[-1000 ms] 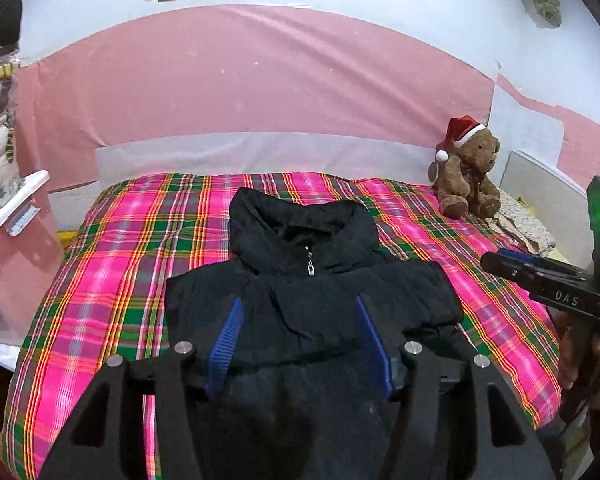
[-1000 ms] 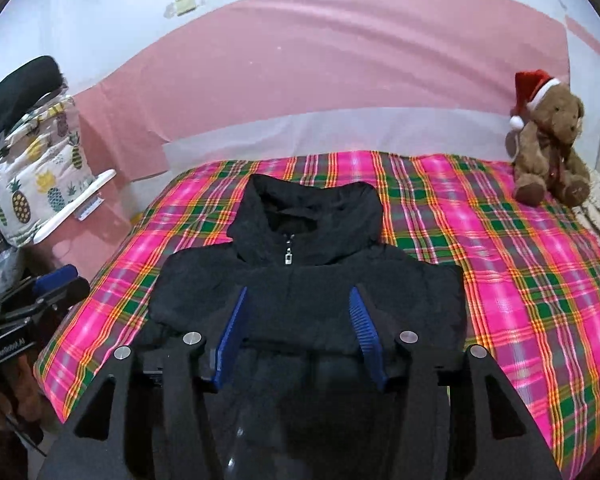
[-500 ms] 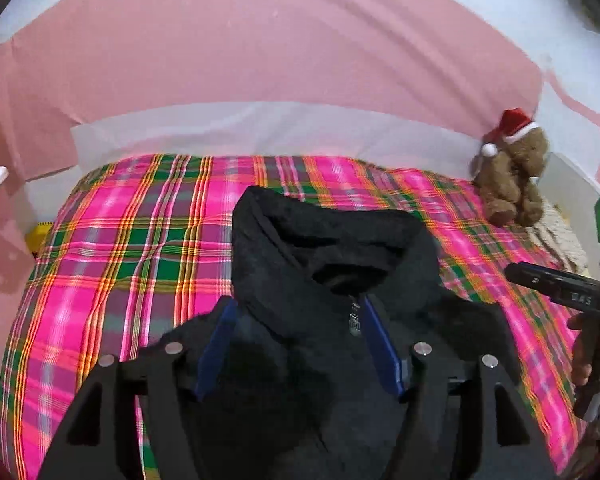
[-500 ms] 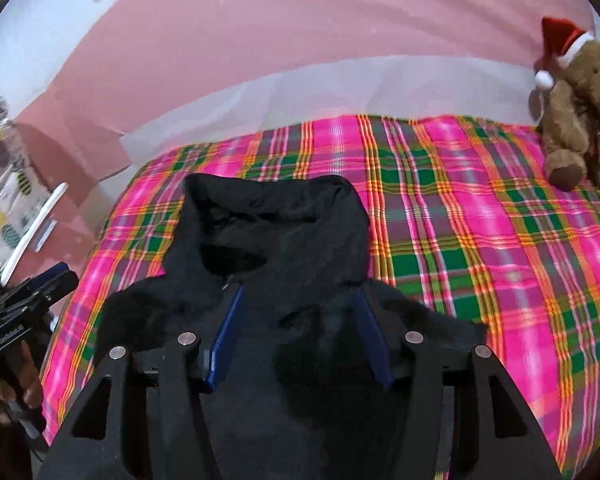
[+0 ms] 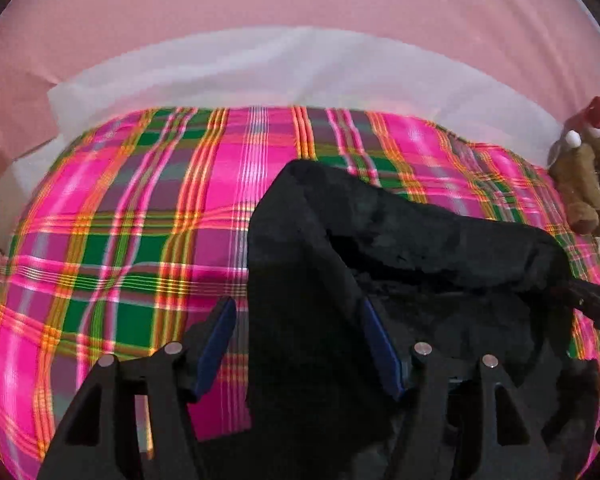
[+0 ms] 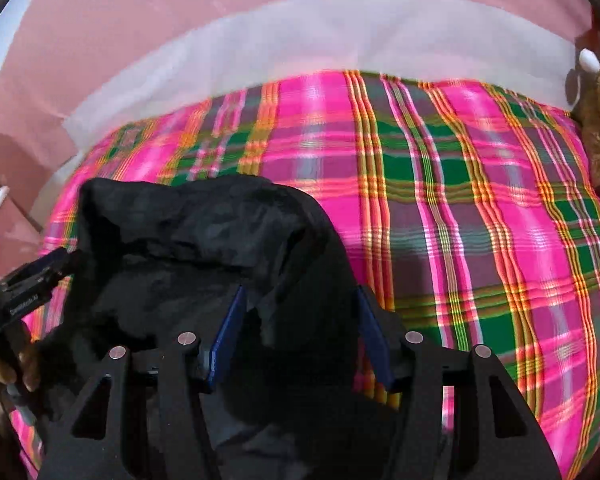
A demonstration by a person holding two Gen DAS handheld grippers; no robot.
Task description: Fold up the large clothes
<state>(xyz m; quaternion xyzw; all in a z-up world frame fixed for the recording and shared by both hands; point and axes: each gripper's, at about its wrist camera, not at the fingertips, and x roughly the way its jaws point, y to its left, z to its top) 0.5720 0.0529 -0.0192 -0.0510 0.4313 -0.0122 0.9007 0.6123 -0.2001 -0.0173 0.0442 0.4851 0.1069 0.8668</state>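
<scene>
The black jacket (image 5: 400, 264) lies on the plaid bedspread (image 5: 120, 240), filling the lower centre and right of the left wrist frame and the lower left of the right wrist frame. The left gripper (image 5: 298, 344) and the right gripper (image 6: 300, 334) both stand spread wide, hood fabric between their blue pads. A teddy bear (image 5: 588, 176) sits at the right edge.

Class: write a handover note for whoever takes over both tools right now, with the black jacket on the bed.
Left tool: open, straddling the hood's left edge.
Right tool: open, straddling its right edge.
Black jacket lies on the plaid bedcover, hood toward the wall; teddy bear at the far right.
Done: nothing gripped, no fold confirmed.
Left: probably grip the hood and fold it down.
</scene>
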